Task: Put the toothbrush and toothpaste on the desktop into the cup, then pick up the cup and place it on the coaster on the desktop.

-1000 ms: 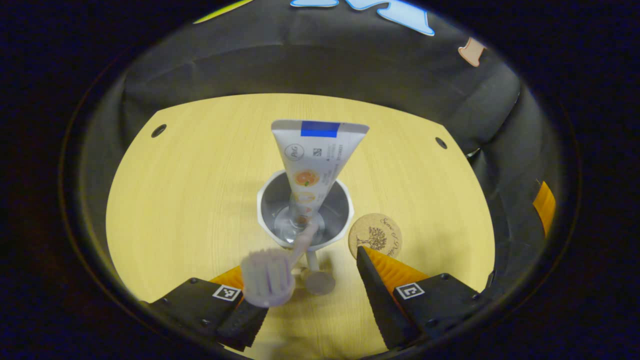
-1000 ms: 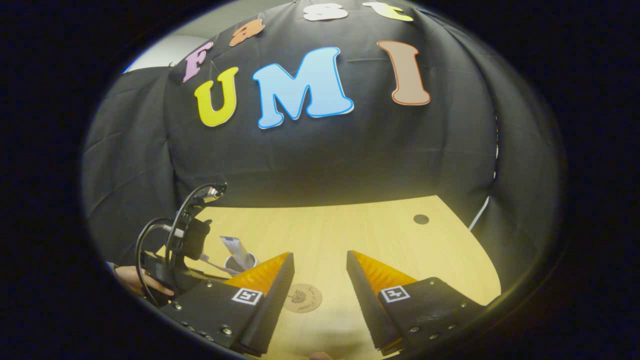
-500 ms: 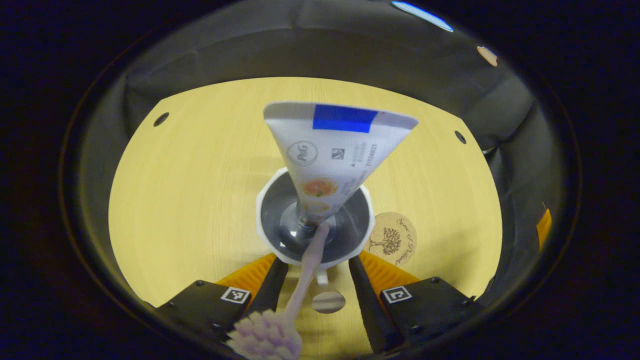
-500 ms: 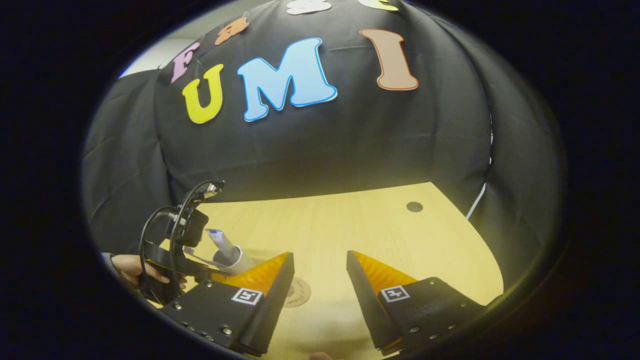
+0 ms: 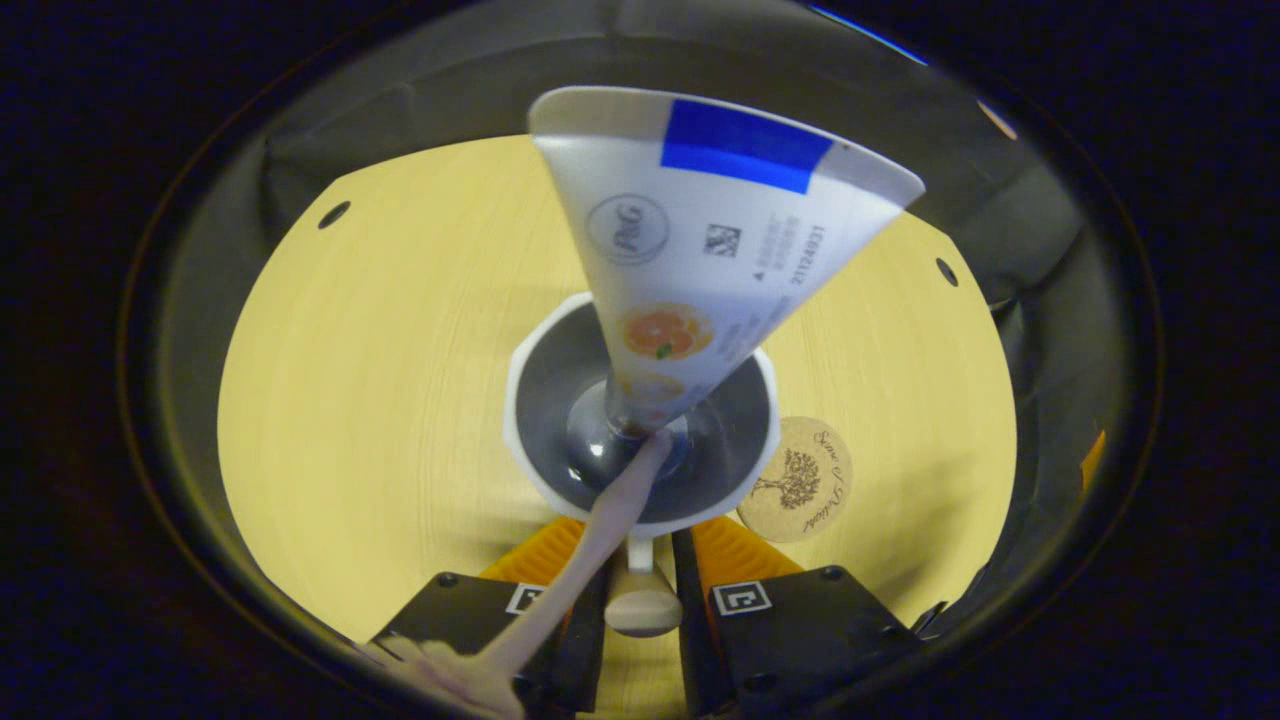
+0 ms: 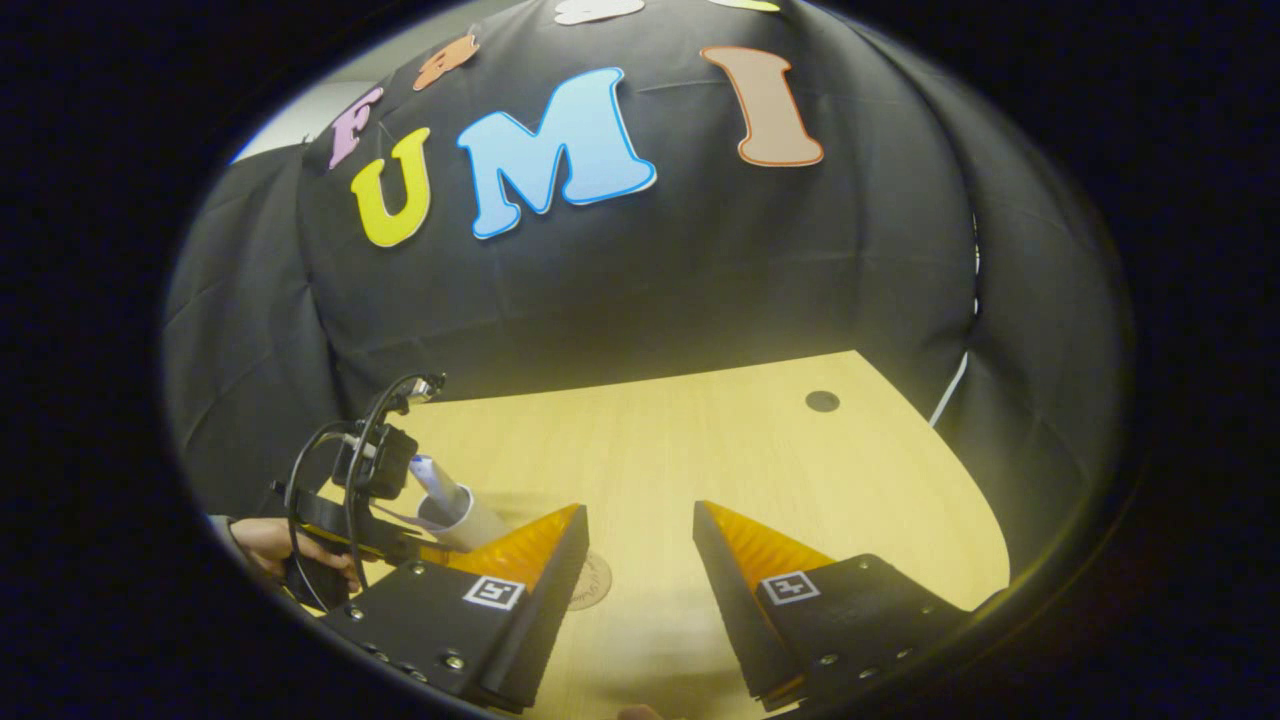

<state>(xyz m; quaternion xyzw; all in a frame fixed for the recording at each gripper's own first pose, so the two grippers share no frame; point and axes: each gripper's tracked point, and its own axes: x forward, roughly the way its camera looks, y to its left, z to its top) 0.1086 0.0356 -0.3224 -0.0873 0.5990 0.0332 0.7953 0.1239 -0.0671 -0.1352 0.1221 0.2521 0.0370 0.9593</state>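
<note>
The cup (image 5: 640,415) sits tilted in the left gripper view, holding the toothpaste (image 5: 700,240) cap-down and the toothbrush (image 5: 590,540), whose bristle end leans out over the rim toward the camera. The left gripper (image 5: 640,590) is clenched on the cup's handle (image 5: 640,600), its 2 fingers pressing either side. The coaster (image 5: 797,479) lies just beside the cup on the desktop (image 5: 380,380). The right gripper (image 6: 640,540) hangs released above the desktop, well apart from the cup.

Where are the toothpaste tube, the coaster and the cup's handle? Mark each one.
toothpaste tube (image 5: 700,250), left gripper view, on its printed flat face.
coaster (image 5: 797,479), left gripper view, on the tree print.
cup's handle (image 5: 642,600), left gripper view, on its rounded end between the fingers.
</note>
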